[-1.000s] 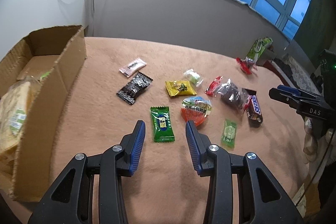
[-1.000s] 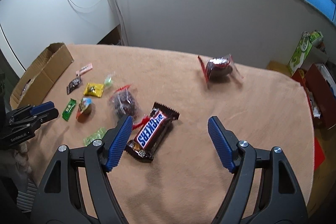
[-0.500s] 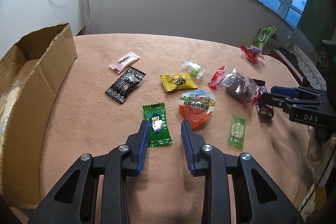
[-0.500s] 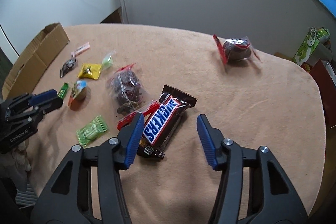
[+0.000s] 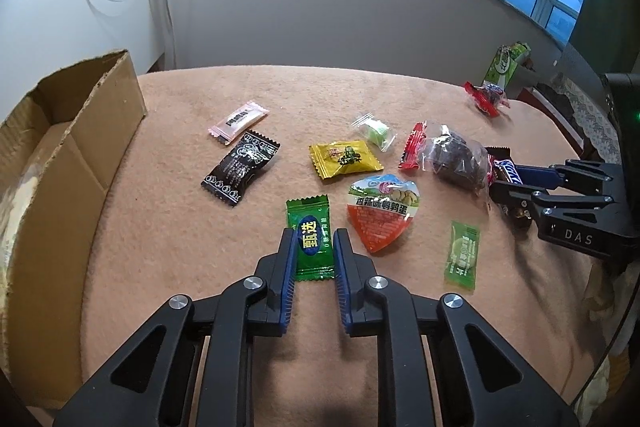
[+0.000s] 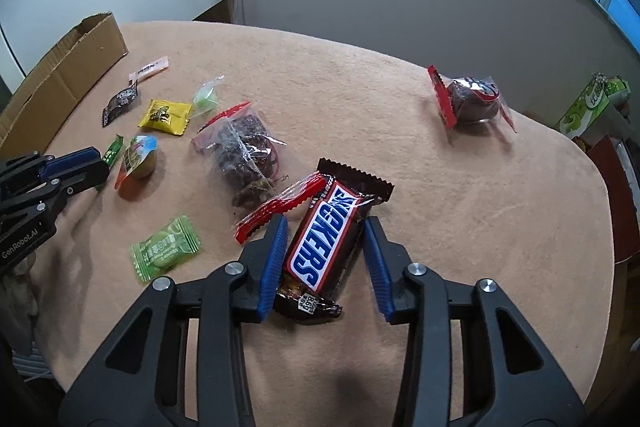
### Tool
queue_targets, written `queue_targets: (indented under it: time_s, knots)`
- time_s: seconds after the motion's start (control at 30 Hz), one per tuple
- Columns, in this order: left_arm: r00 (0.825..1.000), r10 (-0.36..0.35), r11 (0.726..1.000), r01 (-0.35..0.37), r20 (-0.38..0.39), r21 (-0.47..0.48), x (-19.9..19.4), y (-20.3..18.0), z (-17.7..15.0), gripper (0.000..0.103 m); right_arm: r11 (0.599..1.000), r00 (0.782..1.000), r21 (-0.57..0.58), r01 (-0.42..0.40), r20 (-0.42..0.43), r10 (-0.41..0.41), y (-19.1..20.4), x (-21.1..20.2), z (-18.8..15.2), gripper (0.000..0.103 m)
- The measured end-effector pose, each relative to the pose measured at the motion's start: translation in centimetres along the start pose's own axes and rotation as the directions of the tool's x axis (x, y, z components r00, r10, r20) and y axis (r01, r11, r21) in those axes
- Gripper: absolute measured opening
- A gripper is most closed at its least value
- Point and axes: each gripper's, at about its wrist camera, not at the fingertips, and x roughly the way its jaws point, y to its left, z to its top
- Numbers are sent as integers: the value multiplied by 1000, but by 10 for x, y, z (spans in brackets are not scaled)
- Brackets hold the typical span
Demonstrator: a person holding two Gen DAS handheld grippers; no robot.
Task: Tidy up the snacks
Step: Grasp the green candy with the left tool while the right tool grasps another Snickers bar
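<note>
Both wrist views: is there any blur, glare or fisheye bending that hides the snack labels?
Left wrist view: sharp; the dark green candy wrapper reads clearly, the beige tabletop bows at the edges, corners are vignetted black. Right wrist view: sharp; the brown Snickers bar shows only mild sheen, the clear red-edged bag of dark snacks glints, and the blue window strip is dim.

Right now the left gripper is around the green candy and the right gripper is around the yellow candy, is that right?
Not quite. The right gripper straddles the Snickers bar, not the yellow candy, which lies far off by the box; the right wrist view shows it. The left gripper is around the green candy, and both jaws have just been closing.
</note>
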Motion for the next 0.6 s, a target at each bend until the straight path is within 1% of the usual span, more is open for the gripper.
queue_targets:
  time_s: [0.07, 0.17, 0.37, 0.53, 0.6]
  knots:
    - [1000, 0, 1000, 0, -2, 21, 1, -3, 0, 16, 1000, 1000, -7, 4, -4, -4, 0, 1, 0, 37]
    - [1000, 10, 1000, -10, -10, 26, 4, -4, 2, 18, 1000, 1000, -11, 6, -4, -6, 0, 2, 1, 34]
    - [1000, 9, 1000, -9, -11, 27, 7, -3, 3, 18, 1000, 1000, 14, -10, 3, 10, -5, -1, -3, 30]
    - [1000, 8, 1000, -8, 7, 19, 0, -3, 2, 12, 999, 1000, 39, -25, 16, 24, -14, -8, -9, 30]
    - [1000, 6, 1000, -6, 11, 17, -3, -2, 1, 12, 999, 1000, 45, -28, 15, 28, -17, -10, -12, 30]
